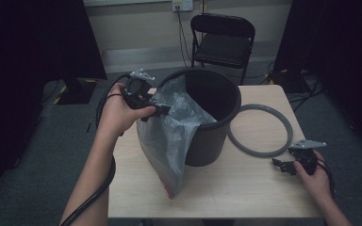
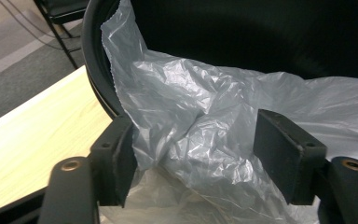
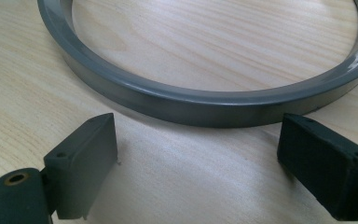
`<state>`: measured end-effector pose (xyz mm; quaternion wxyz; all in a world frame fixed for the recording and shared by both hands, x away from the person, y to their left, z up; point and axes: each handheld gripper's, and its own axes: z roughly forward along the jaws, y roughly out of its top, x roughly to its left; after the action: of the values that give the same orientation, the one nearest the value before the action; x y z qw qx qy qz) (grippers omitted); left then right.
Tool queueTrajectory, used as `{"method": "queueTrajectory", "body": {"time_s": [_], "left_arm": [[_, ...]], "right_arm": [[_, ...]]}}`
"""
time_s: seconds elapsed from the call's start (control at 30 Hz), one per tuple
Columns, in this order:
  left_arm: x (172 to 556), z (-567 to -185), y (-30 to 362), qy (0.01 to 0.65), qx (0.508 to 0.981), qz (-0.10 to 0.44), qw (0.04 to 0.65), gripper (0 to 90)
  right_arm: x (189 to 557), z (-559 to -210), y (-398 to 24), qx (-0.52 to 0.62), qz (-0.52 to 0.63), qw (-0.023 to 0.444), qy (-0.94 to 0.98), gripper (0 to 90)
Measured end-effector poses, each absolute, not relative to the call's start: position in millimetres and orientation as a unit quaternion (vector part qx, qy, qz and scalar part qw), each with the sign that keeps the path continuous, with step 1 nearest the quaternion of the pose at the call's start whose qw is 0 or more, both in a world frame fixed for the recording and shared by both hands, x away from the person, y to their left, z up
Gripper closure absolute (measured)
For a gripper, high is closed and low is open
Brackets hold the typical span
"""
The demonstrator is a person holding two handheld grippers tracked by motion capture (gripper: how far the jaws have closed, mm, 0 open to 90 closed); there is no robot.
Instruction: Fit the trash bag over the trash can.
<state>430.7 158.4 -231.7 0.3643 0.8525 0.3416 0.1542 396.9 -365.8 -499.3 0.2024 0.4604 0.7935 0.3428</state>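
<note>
Left gripper (image 1: 162, 111): one, held in the person's left hand (image 1: 118, 113) at the table's left side, beside the bin's rim. In the left gripper view its two black jaws stand apart with crumpled bag plastic between them; the left pad touches the film, the right pad stands clear of the bunched part, so no firm grip shows.
Cable (image 1: 94, 193): one, black, trailing from the left gripper along the forearm to the bottom edge.
Plastic bag (image 1: 169, 136): one, grey and translucent, draped over the near-left rim of the bin; its upper part lies inside the mouth, its lower part hangs down the outer wall to the tabletop.
Bin (image 1: 214, 136): one, black, round, upright, near the middle of the table.
Table (image 1: 245, 188): one, pale wood grain.
Folding chair (image 1: 222, 40): one, black, on the floor behind the table.
Ring (image 1: 283, 122): one, grey, flat on the table, just right of the bin.
Right gripper (image 1: 279, 165): one, in the right hand (image 1: 316, 179) near the table's right edge; jaws wide apart, nothing between them, low over the wood just short of the ring (image 3: 205, 105).
</note>
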Motion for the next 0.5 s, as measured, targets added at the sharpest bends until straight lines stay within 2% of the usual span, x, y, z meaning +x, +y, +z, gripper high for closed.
{"method": "queueTrajectory", "body": {"time_s": [0.13, 0.23, 0.3, 0.37, 0.43, 0.5], "left_arm": [[427.9, -227.4, 154.0, 0.343, 0.857, 0.170, 0.346, 39.4], [423.9, -222.6, 148.6, 0.335, 0.863, 0.186, 0.328, 50.3], [421.4, -220.0, 143.6, 0.321, 0.872, 0.199, 0.312, 53.7], [419.8, -218.5, 140.4, 0.309, 0.877, 0.209, 0.303, 64.4], [419.8, -217.7, 137.6, 0.305, 0.880, 0.208, 0.299, 69.3], [421.2, -220.0, 135.5, 0.302, 0.883, 0.189, 0.307, 78.3]], "right_arm": [[396.9, -499.3, -365.8, 0.460, 0.343, 0.202, 0.793, 11.3], [396.9, -499.3, -365.8, 0.460, 0.343, 0.202, 0.793, 11.3], [396.9, -499.3, -365.8, 0.460, 0.343, 0.202, 0.793, 11.3], [396.9, -499.3, -365.8, 0.460, 0.343, 0.203, 0.793, 11.3], [396.9, -499.3, -365.7, 0.460, 0.343, 0.203, 0.793, 11.3], [396.9, -499.3, -365.7, 0.460, 0.343, 0.202, 0.793, 11.3]]}}
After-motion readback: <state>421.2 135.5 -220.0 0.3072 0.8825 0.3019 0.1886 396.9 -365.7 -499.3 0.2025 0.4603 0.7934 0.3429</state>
